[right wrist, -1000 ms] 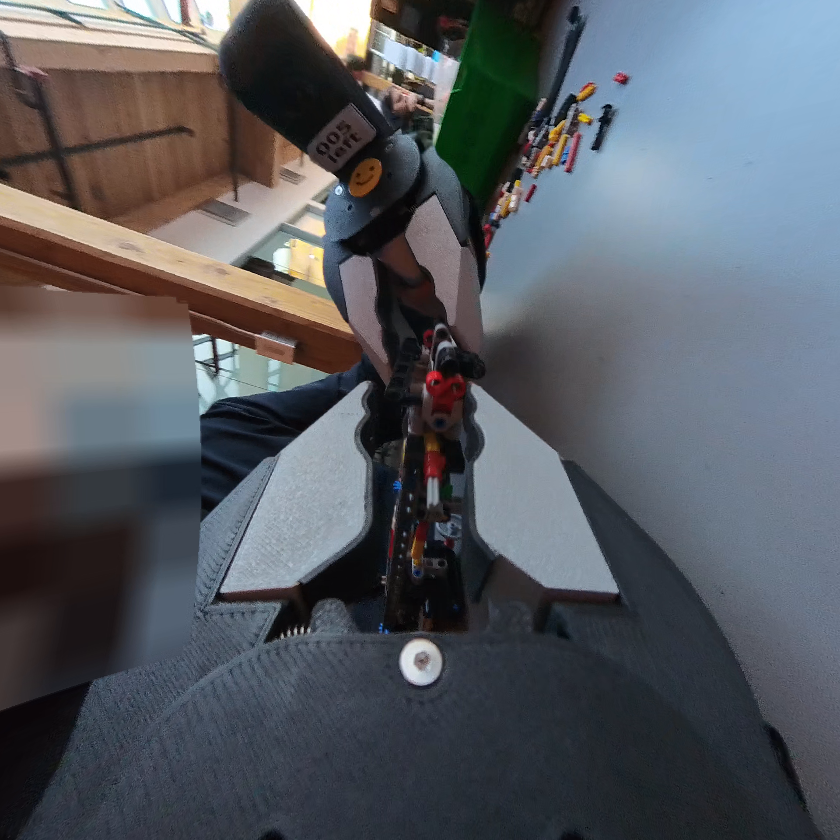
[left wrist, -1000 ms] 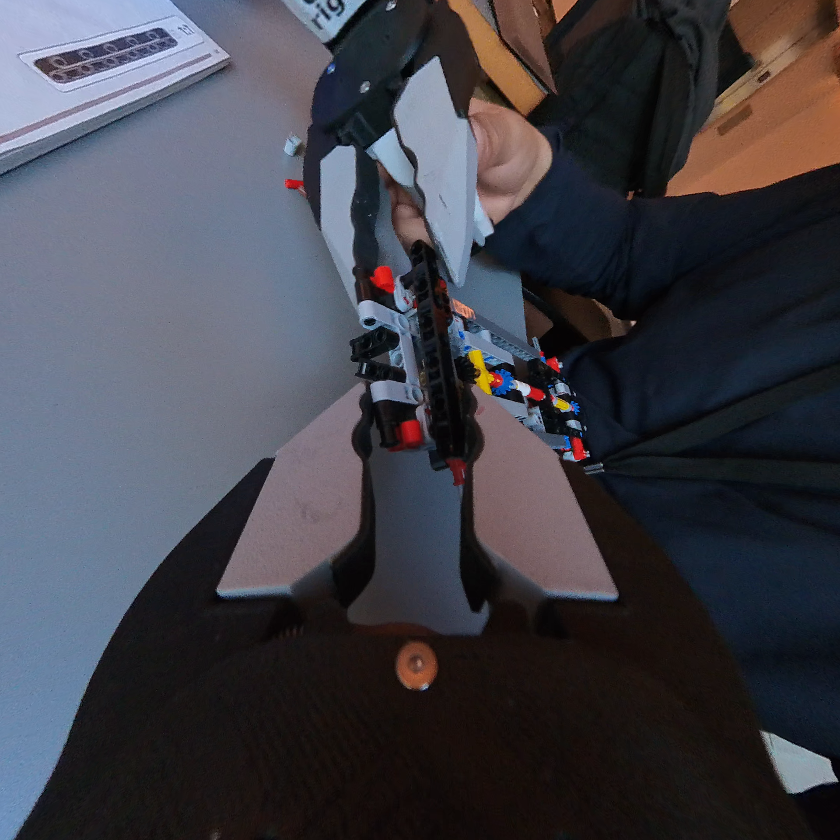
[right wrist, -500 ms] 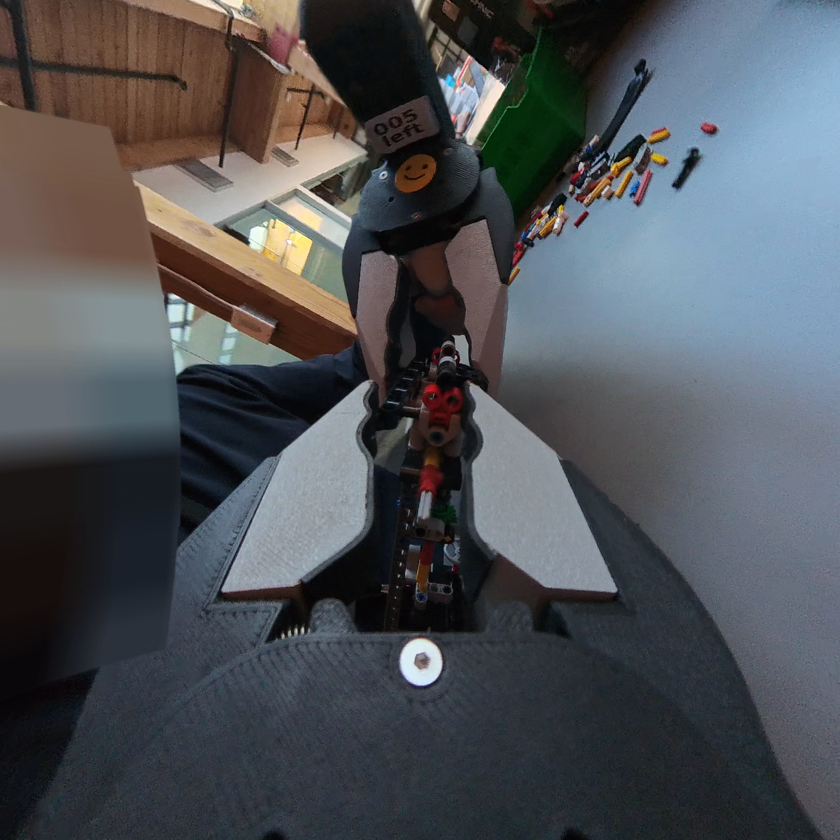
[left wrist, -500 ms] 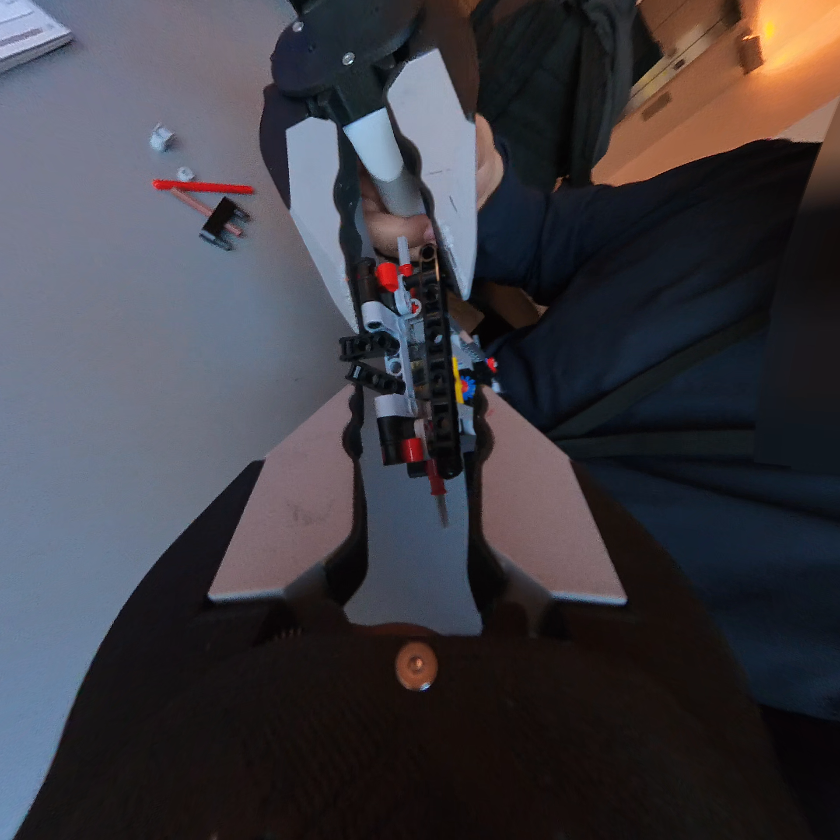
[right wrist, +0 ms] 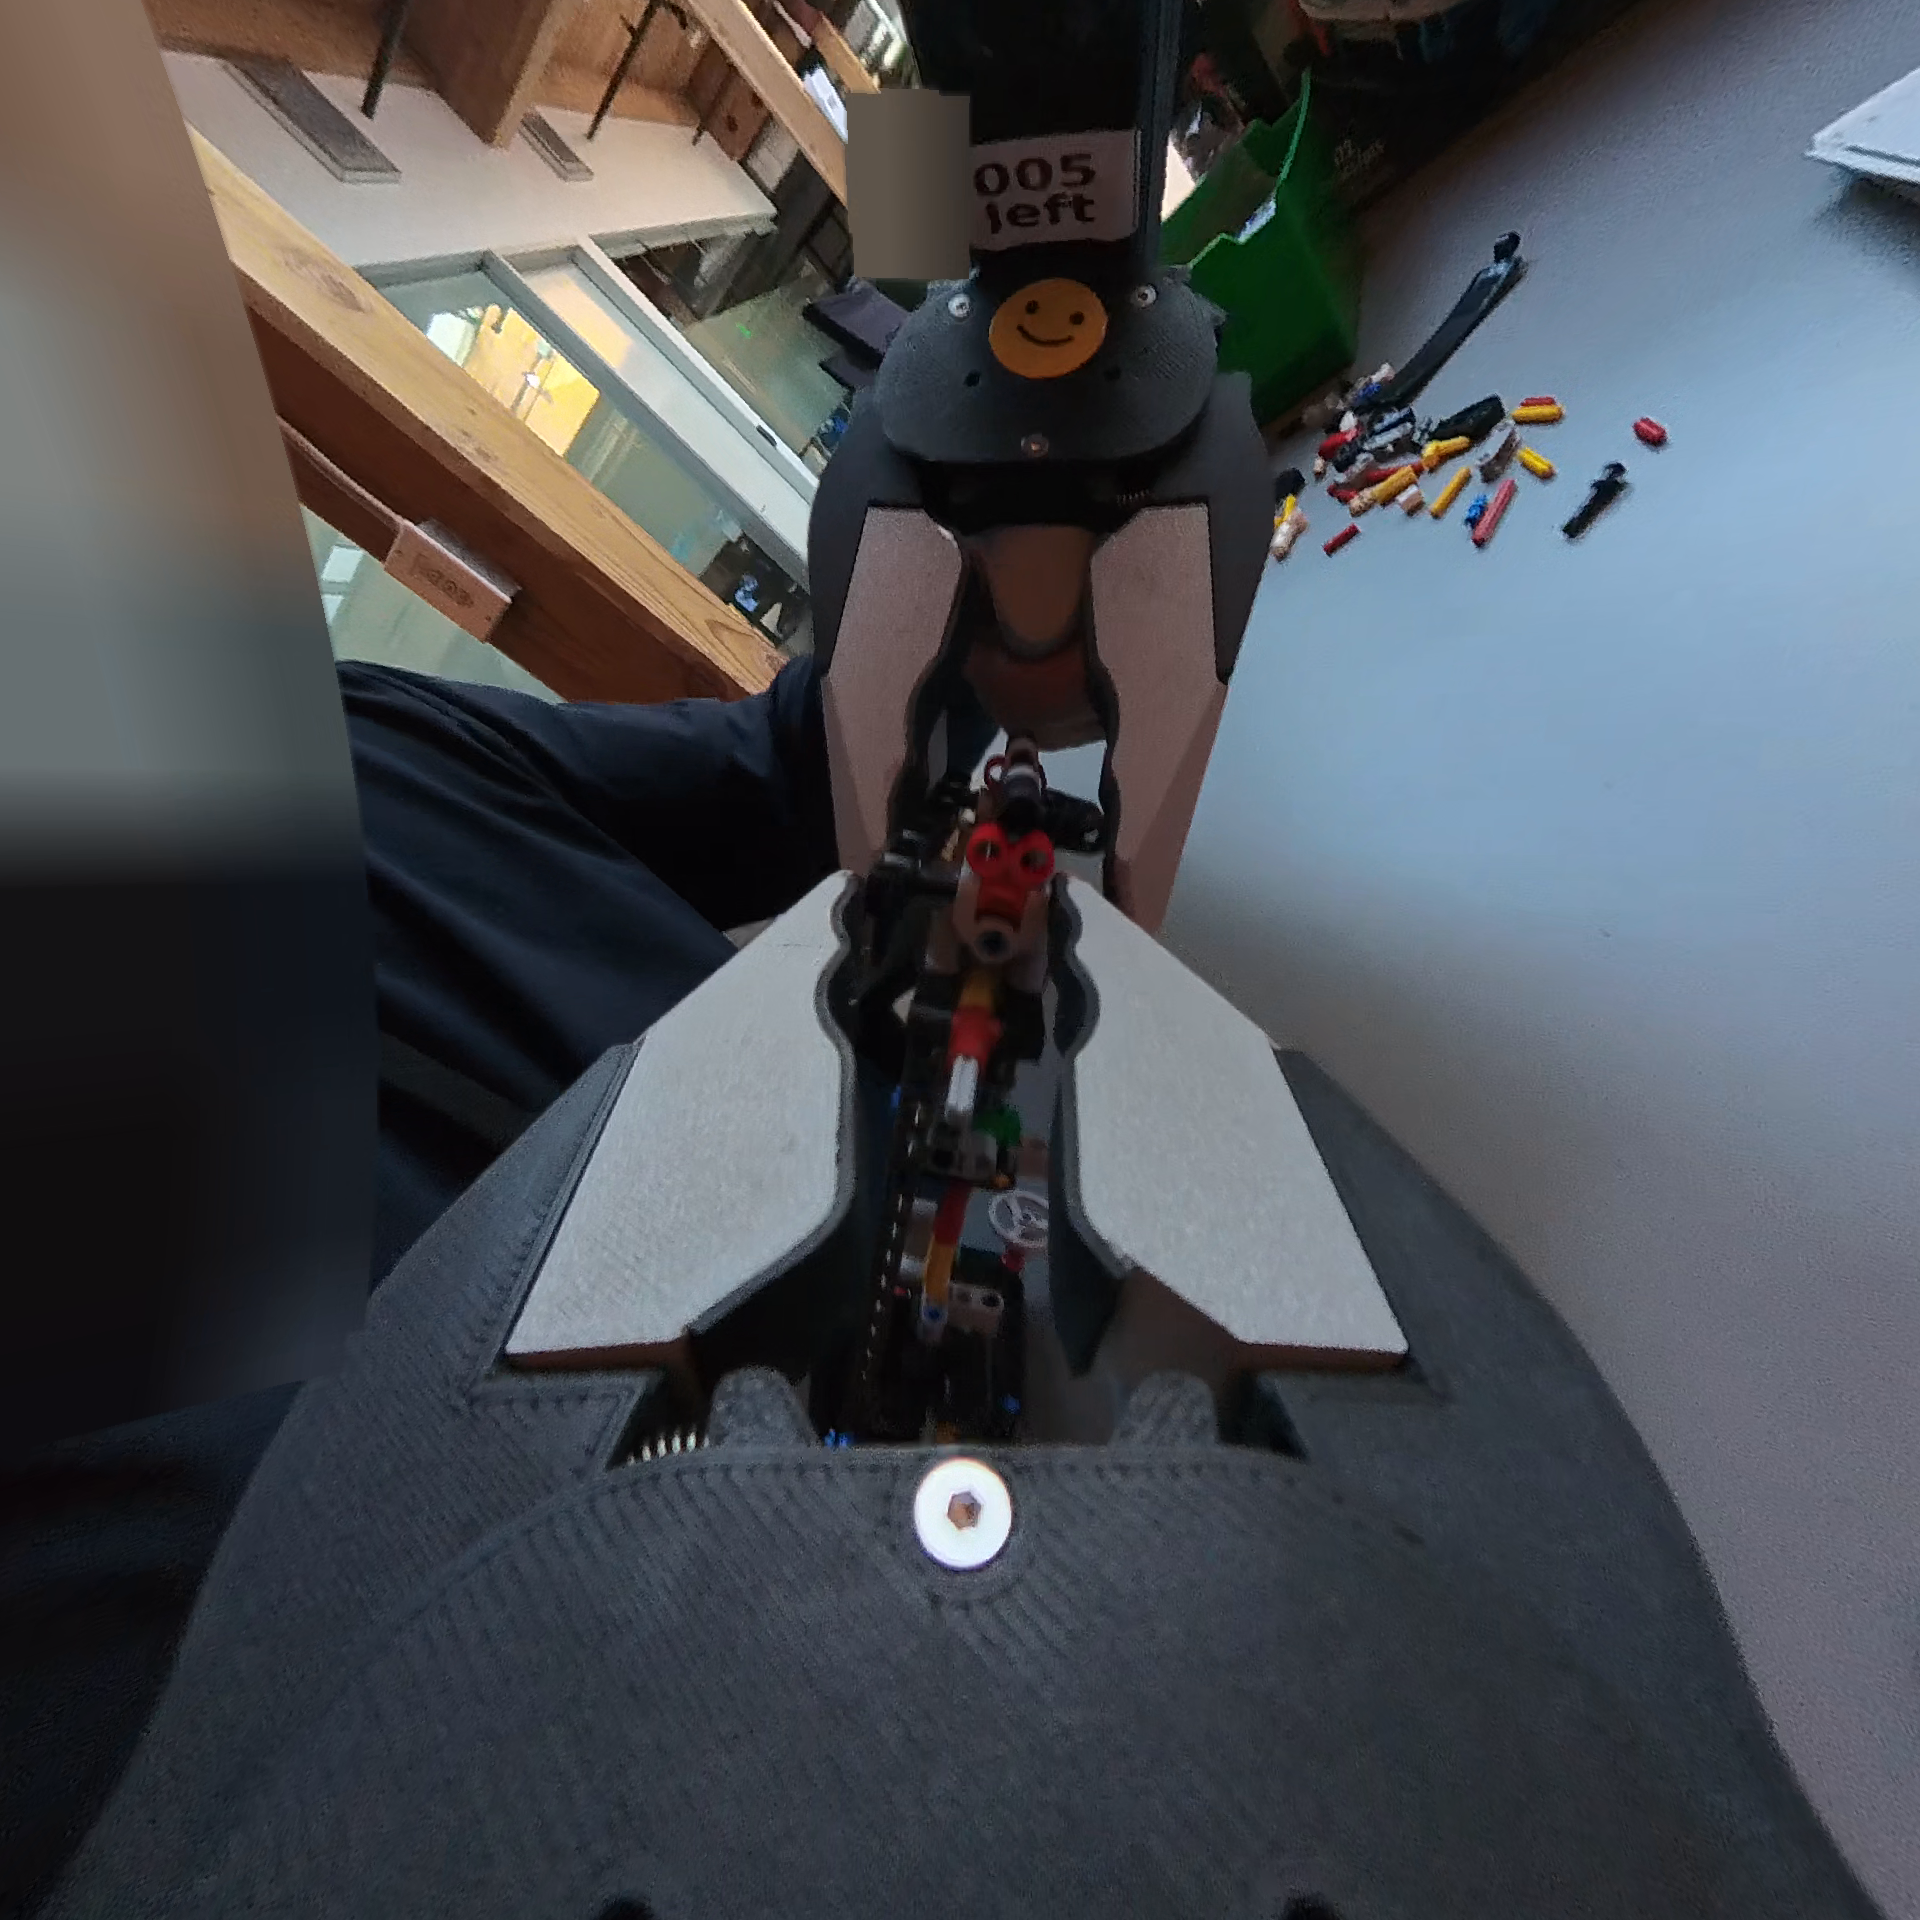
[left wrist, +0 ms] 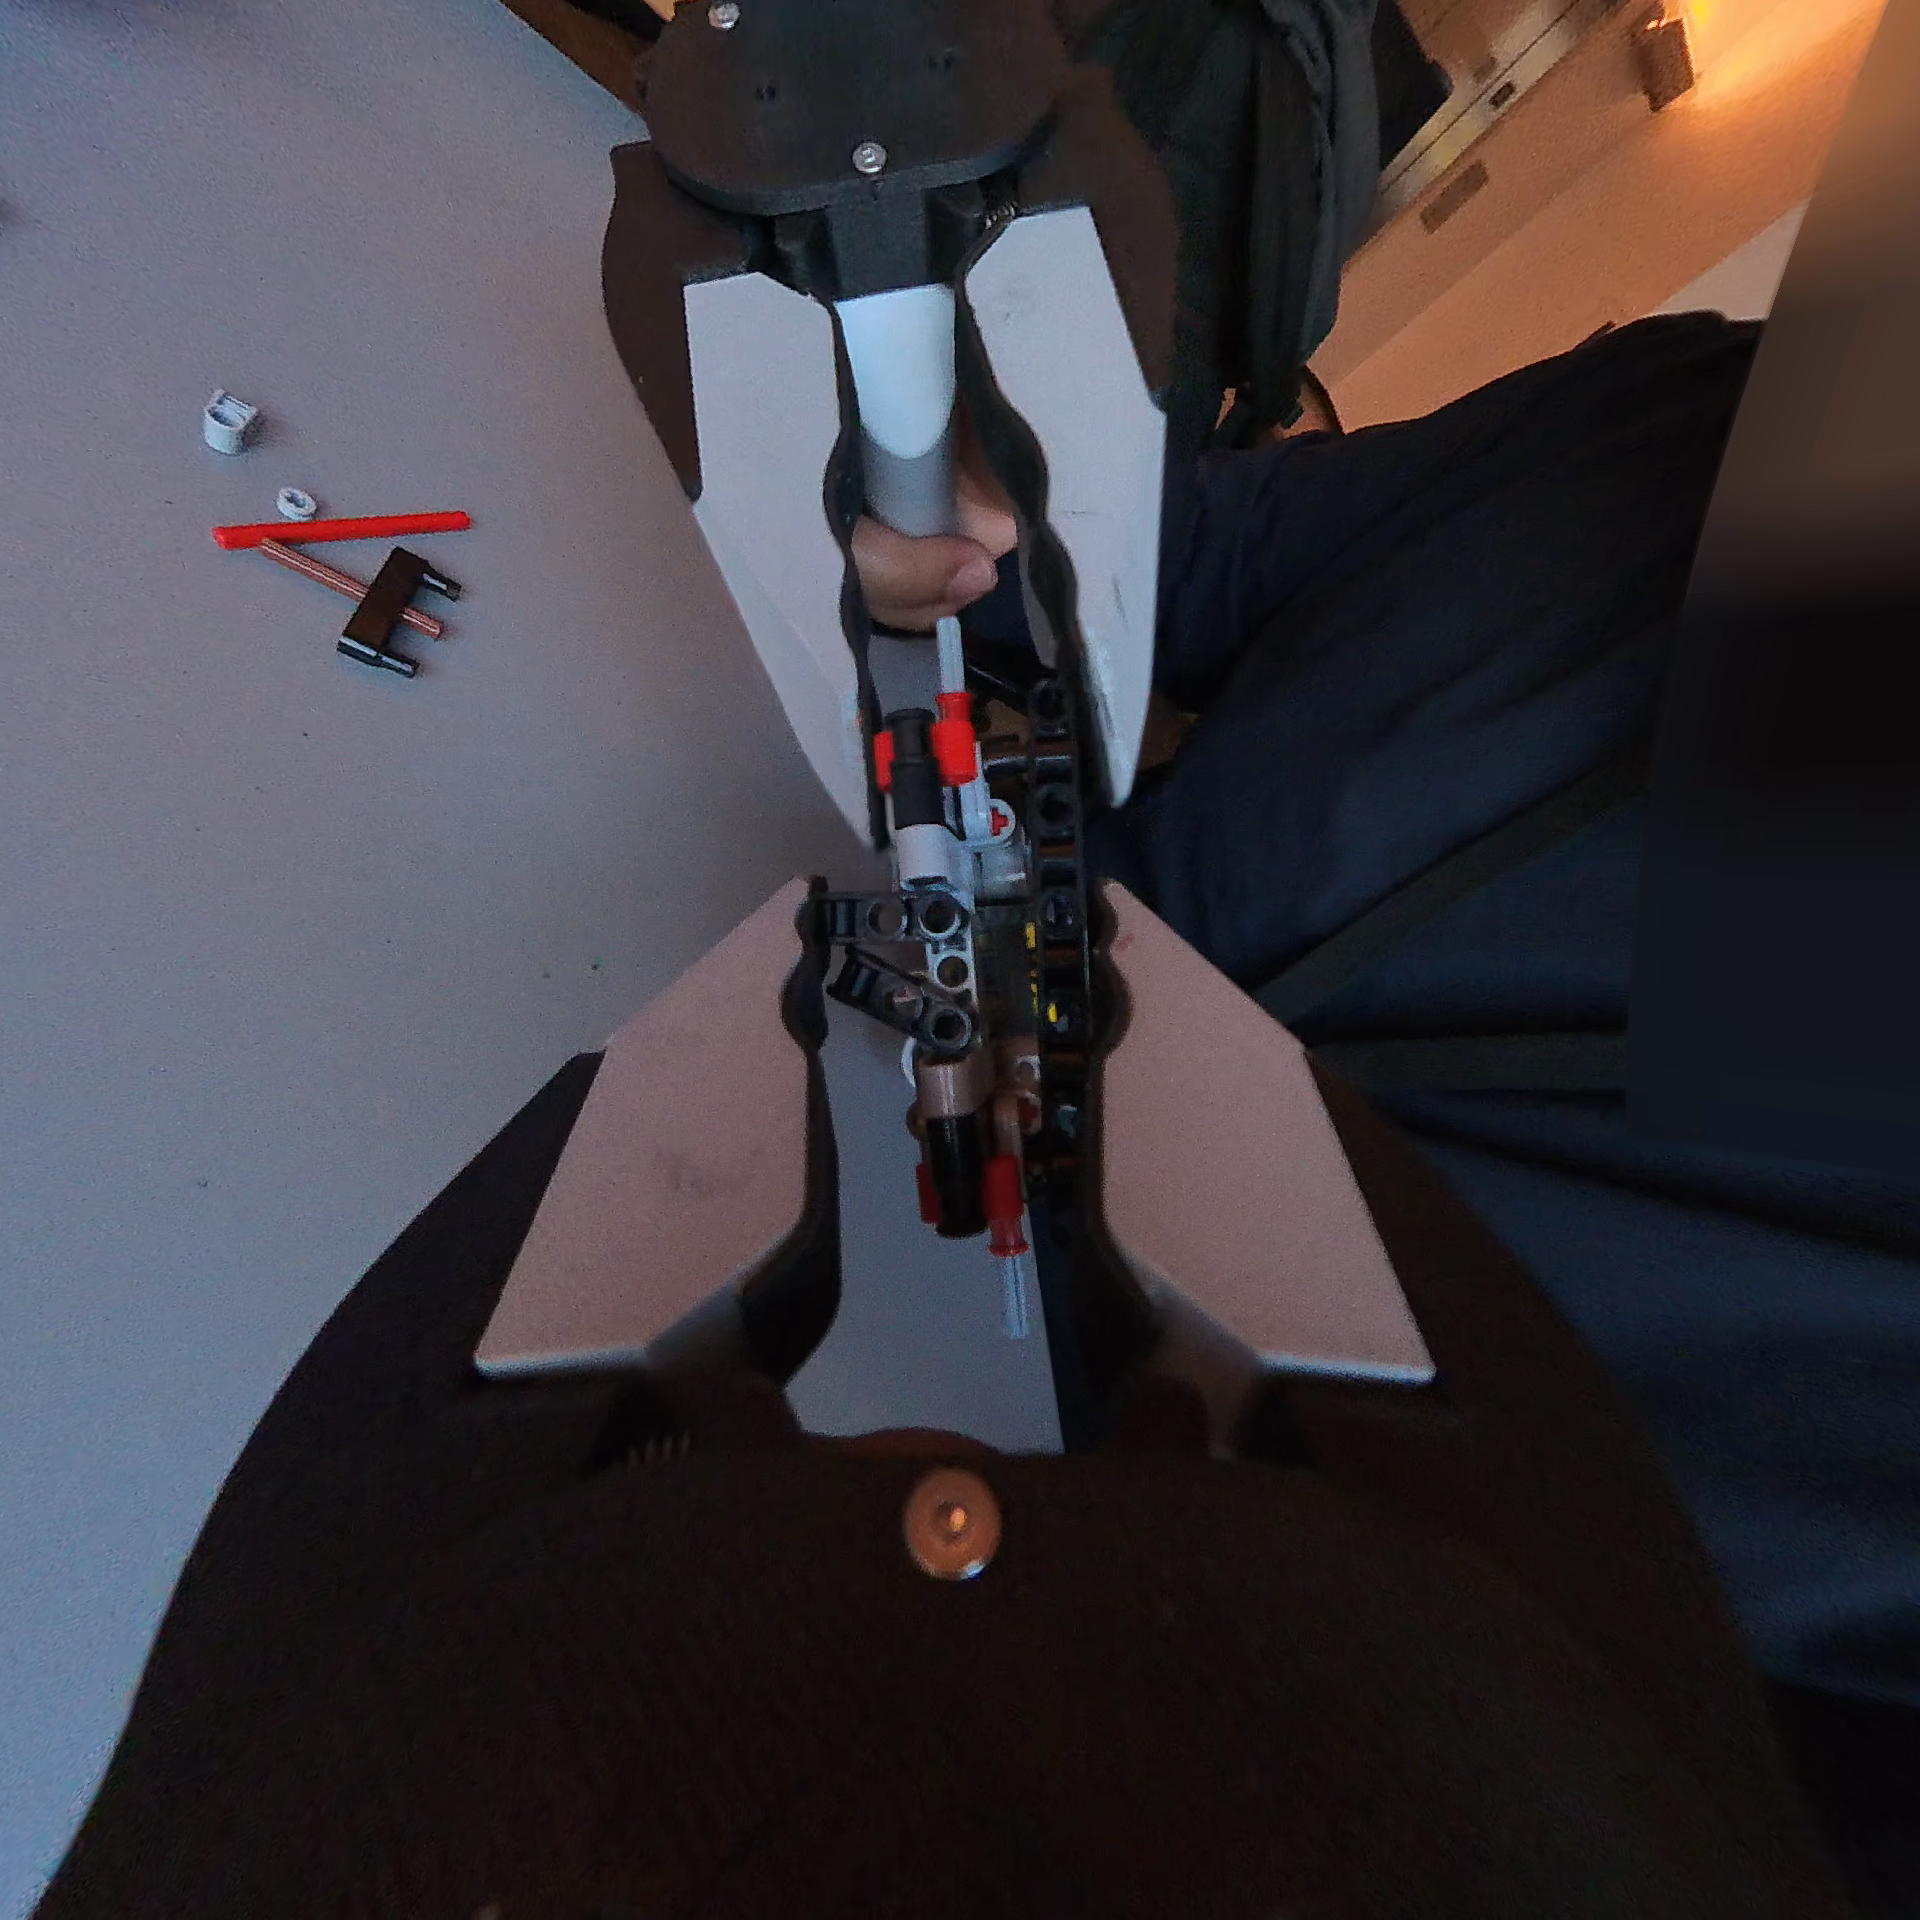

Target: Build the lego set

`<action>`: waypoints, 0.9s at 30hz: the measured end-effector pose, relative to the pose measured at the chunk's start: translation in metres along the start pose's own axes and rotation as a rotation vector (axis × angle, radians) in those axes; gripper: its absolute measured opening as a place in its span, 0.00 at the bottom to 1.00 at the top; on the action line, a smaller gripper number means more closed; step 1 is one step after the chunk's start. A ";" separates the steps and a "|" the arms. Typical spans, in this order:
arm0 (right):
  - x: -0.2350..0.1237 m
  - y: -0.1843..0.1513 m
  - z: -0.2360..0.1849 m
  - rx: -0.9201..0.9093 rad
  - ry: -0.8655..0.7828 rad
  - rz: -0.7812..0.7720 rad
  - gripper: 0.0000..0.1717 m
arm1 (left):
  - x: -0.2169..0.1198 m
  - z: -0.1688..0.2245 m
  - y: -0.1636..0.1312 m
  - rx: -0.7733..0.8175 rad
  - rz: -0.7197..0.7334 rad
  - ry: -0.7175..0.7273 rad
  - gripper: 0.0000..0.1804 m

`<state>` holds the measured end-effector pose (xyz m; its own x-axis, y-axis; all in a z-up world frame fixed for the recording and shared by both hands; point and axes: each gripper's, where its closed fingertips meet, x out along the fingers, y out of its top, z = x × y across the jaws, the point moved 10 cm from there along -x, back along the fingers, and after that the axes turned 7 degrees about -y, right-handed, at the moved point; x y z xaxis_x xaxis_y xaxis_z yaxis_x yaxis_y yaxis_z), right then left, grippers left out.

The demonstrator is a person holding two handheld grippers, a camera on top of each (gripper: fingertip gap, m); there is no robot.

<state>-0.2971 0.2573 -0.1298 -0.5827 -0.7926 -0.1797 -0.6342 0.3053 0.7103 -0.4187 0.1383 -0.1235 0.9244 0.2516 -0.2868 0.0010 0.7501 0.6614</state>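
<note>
left wrist view: the brick model (left wrist: 997,935) sits mid-frame between both grippers. left gripper (left wrist: 951,914) has its fingers apart, a gap showing at the left pad. right gripper (right wrist: 961,914) is clamped on the model. open grey table (left wrist: 260,935) fills the left side; five loose pieces (left wrist: 343,540) lie upper left. a white label and yellow sticker (right wrist: 1044,330) mark the left gripper.

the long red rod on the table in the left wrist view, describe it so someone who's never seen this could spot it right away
Look at the grey table, left of the far gripper's pale fingers. A small cluster of loose parts lies there: the red rod is its longest piece, thin and nearly level. It crosses a duller brown rod that runs through a black block, and unlike the two small grey bits above, it is bright red.
</note>
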 end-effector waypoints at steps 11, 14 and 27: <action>-0.007 0.003 0.014 0.043 -0.058 -0.054 0.24 | 0.001 -0.019 0.001 -0.060 0.012 -0.031 0.26; -0.004 0.002 0.017 0.109 -0.021 -0.059 0.19 | 0.000 -0.020 0.001 -0.072 0.010 -0.023 0.26; -0.004 -0.002 0.022 0.164 0.043 0.002 0.17 | 0.001 -0.016 0.001 -0.092 0.038 0.025 0.26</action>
<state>-0.3045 0.2719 -0.1457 -0.5640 -0.8126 -0.1467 -0.7096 0.3861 0.5894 -0.4244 0.1491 -0.1340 0.9134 0.2949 -0.2807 -0.0696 0.7924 0.6060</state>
